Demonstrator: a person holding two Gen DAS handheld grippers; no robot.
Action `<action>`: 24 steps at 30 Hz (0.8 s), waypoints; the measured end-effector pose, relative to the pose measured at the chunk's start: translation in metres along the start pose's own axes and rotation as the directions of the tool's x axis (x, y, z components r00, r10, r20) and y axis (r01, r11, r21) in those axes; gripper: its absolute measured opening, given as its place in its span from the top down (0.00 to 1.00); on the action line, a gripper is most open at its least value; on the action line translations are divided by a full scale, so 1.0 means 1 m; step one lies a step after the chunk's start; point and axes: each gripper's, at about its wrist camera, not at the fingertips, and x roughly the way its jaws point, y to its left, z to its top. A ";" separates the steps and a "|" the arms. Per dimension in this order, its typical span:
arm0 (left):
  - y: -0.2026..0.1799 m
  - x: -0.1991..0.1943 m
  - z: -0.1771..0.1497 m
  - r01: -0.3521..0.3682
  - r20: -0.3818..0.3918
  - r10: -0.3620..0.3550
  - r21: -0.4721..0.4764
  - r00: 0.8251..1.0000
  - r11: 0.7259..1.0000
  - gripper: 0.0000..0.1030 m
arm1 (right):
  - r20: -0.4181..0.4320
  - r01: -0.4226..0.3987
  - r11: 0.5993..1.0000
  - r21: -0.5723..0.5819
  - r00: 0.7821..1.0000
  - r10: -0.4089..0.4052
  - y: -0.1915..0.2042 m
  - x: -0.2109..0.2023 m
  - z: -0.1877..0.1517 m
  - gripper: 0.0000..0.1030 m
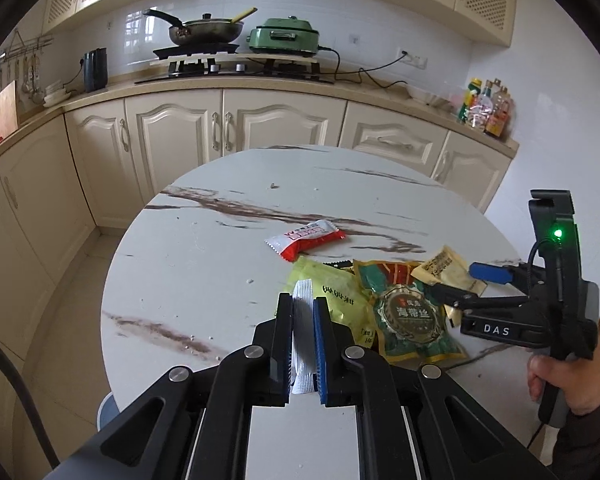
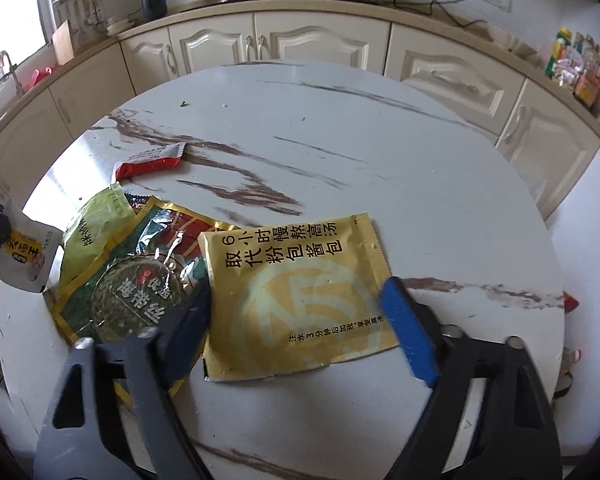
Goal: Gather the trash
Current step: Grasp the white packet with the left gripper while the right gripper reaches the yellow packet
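On the near side of the marble table (image 1: 204, 216):
Left gripper (image 1: 303, 312): pinching a white packet (image 1: 302, 332), lifted, it seems.
Right gripper (image 2: 296, 304): spread — gold sachet (image 2: 296, 280) flat between its fingers, apparently unpressed.
Heap: green packet (image 2: 140, 280) and yellow-green bag (image 1: 336, 292), left of sachet.
Farther: red wrapper (image 1: 306, 239) — apart.

A round marble-patterned table (image 1: 204, 248) with brown veins stands in front of a run of cream cabinets (image 1: 236, 124) under a beige countertop. On that countertop, behind the table, a dark wok (image 1: 204, 32) sits on the gas hob (image 1: 236, 68), with a green electric cooker (image 1: 284, 36) just right of it. A black kettle (image 1: 95, 69) stands to the hob's left, and bottles (image 1: 486, 106) cluster far to its right.
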 end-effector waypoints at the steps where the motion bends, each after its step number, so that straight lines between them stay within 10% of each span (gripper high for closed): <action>1: 0.002 -0.001 0.000 0.004 0.001 -0.004 -0.003 1.000 1.000 0.94 | 0.004 0.008 1.000 -0.008 1.000 -0.008 0.001 -0.003 -0.001 0.37; 5: 0.009 0.001 -0.004 0.023 -0.011 -0.023 -0.027 1.000 0.999 0.94 | 0.021 -0.023 0.999 -0.027 0.999 0.024 0.001 -0.011 -0.003 0.55; 8: 0.009 -0.001 -0.006 0.031 -0.008 -0.031 -0.042 0.999 0.999 0.94 | 0.030 -0.102 0.994 -0.032 0.994 0.103 0.003 -0.017 -0.004 0.86; 24: 0.000 -0.023 -0.012 0.073 0.008 -0.073 -0.026 0.997 0.997 0.95 | 0.093 -0.129 0.990 -0.055 0.987 0.134 0.026 -0.047 -0.012 0.96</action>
